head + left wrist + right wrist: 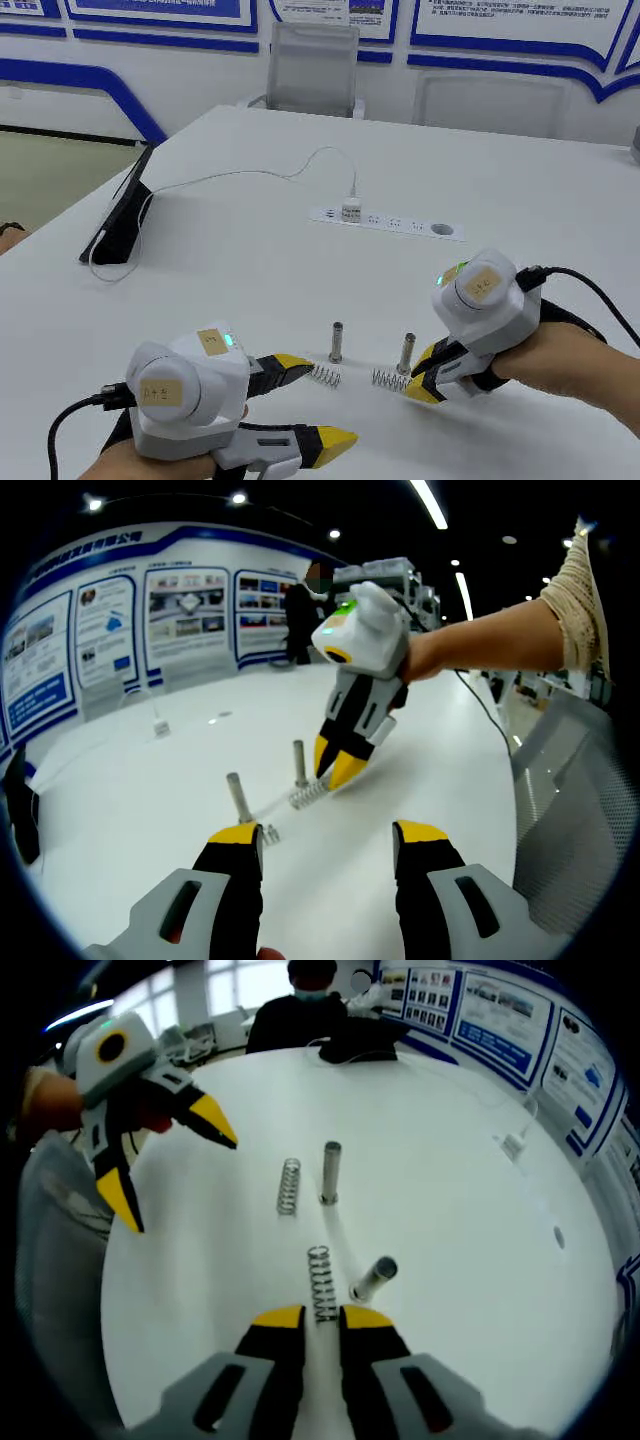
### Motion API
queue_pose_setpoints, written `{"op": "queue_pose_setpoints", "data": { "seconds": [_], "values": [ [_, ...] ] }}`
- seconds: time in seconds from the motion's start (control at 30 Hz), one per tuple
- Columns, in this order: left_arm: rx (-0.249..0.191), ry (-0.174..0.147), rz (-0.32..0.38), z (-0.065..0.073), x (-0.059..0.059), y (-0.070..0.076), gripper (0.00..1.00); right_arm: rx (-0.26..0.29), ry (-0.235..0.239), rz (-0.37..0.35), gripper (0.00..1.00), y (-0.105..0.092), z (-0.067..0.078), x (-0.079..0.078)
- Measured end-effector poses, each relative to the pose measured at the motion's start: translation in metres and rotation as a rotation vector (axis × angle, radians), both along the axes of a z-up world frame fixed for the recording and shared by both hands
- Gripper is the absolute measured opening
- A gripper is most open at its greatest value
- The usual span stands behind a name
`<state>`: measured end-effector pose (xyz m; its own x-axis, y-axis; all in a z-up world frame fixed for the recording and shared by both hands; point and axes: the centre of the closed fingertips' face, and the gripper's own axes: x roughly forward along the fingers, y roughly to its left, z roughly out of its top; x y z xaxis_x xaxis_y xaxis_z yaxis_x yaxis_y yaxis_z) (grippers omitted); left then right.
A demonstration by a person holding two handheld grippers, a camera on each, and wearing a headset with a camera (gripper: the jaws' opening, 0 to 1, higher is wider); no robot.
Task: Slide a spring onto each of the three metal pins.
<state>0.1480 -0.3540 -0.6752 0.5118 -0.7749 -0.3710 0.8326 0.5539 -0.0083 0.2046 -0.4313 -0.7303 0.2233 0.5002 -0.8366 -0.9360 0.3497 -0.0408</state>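
Left tongs [328, 401] gape, right tongs [412, 382] pinch a spring [388, 379] on the white table [250, 270] below blue-trimmed wall posters [500, 20].

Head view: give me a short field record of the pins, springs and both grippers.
pins: left pin and right pin, upright, both bare
springs: left spring and right spring, lying on the table
left gripper: open, holding nothing
right gripper: jaws narrowed at the right spring's end; grip unclear

White table [250, 250], grey chair [312, 65], blue-trimmed wall posters [510, 20]
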Motion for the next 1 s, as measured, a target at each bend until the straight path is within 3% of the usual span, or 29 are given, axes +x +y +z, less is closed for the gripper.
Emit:
{"op": "queue_pose_setpoints", "data": {
  "seconds": [0.27, 0.53, 0.83, 1.0],
  "values": [
    [0.001, 0.002, 0.006, -0.001, 0.0, 0.002, 0.53, -0.023, 0.015, 0.013, 0.13, 0.0, -0.009, -0.002],
    [0.002, 0.001, 0.004, -0.001, 0.0, 0.001, 0.52, -0.019, 0.026, 0.014, 0.12, 0.001, -0.007, -0.006],
    [0.005, -0.001, -0.006, -0.001, -0.001, -0.002, 0.52, -0.013, 0.012, 0.032, 0.11, 0.0, 0.004, -0.013],
    [0.007, -0.004, -0.016, 0.0, -0.001, -0.005, 0.52, 0.0, -0.005, 0.061, 0.11, 0.003, 0.018, -0.021]
  ]
}}
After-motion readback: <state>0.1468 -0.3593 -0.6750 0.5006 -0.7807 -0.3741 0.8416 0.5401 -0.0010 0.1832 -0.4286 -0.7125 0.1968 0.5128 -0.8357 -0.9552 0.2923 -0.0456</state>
